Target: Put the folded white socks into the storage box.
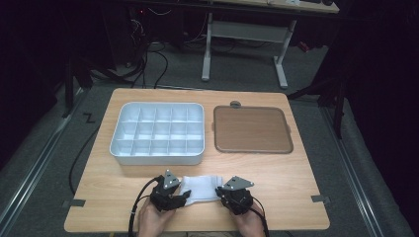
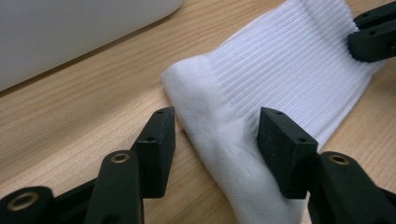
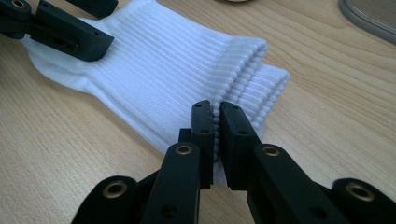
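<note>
The white sock (image 1: 200, 189) lies on the table (image 1: 296, 173) just in front of the white divided tray (image 1: 157, 132). My right gripper (image 3: 215, 122) pinches its ribbed cuff; my left gripper (image 2: 215, 130) stands spread astride its toe end.

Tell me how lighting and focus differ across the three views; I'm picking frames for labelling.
High view: table evenly lit, surroundings nearly black, white sock small and soft. Left gripper view: sock ribbing sharp, the nearest parts of the open left gripper slightly blurred. Right gripper view: sock cuff crisp, right gripper shut on it, no glare.
</note>
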The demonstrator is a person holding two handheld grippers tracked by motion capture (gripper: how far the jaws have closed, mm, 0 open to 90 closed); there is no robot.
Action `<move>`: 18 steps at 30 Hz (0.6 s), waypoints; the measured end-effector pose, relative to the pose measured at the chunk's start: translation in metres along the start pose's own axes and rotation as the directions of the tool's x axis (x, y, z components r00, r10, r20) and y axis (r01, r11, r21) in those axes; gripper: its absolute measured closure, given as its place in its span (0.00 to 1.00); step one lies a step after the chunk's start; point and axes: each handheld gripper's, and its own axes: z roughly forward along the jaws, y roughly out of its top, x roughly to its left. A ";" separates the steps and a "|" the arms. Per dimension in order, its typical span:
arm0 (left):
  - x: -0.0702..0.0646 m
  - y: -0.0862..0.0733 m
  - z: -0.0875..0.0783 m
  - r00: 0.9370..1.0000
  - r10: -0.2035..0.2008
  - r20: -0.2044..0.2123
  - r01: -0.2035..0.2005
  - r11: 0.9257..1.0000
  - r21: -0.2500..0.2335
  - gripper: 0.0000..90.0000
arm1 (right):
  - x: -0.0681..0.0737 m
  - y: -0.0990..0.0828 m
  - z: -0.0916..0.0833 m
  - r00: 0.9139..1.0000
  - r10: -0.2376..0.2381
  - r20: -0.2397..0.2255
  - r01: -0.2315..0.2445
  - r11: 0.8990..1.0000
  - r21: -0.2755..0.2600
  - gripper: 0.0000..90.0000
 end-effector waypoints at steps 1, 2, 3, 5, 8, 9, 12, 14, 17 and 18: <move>0.000 0.000 0.000 1.000 -0.003 -0.001 0.003 1.000 0.000 0.53 | 0.000 -0.001 0.000 1.000 -0.003 -0.002 0.003 1.000 -0.004 0.93; 0.000 0.000 0.000 1.000 -0.003 -0.004 0.003 1.000 0.004 0.53 | 0.000 -0.001 0.000 1.000 -0.001 0.001 0.001 1.000 -0.003 0.93; 0.000 0.001 0.000 1.000 -0.004 -0.006 0.004 1.000 0.006 0.53 | 0.000 -0.001 -0.001 1.000 0.002 0.004 -0.002 1.000 -0.003 0.92; 0.000 0.002 0.000 1.000 -0.007 -0.008 0.008 1.000 0.018 0.52 | 0.001 -0.002 0.000 1.000 0.000 0.008 0.000 1.000 -0.007 0.91; 0.000 0.004 0.000 1.000 -0.026 -0.008 0.027 0.999 0.029 0.51 | 0.001 -0.001 -0.001 1.000 0.000 0.010 0.000 1.000 -0.005 0.88; 0.001 0.005 0.000 0.999 -0.039 -0.008 0.040 0.999 0.031 0.50 | 0.001 -0.001 -0.001 1.000 0.003 0.007 -0.003 1.000 -0.010 0.87; 0.003 0.009 0.001 0.998 -0.068 -0.006 0.068 0.996 0.050 0.47 | 0.001 -0.001 -0.003 1.000 0.004 0.007 -0.004 1.000 -0.028 0.82; 0.004 0.013 -0.001 0.997 -0.077 -0.006 0.078 0.996 0.048 0.46 | 0.000 0.000 -0.004 1.000 -0.001 0.008 0.001 0.999 -0.032 0.79; 0.008 0.021 -0.002 0.994 -0.111 -0.003 0.111 0.993 0.036 0.45 | -0.003 0.003 -0.012 1.000 0.005 0.011 -0.004 0.998 -0.058 0.76; 0.010 0.024 -0.001 0.992 -0.123 -0.008 0.123 0.992 0.037 0.45 | -0.004 0.003 -0.014 1.000 0.008 0.012 -0.007 0.998 -0.067 0.75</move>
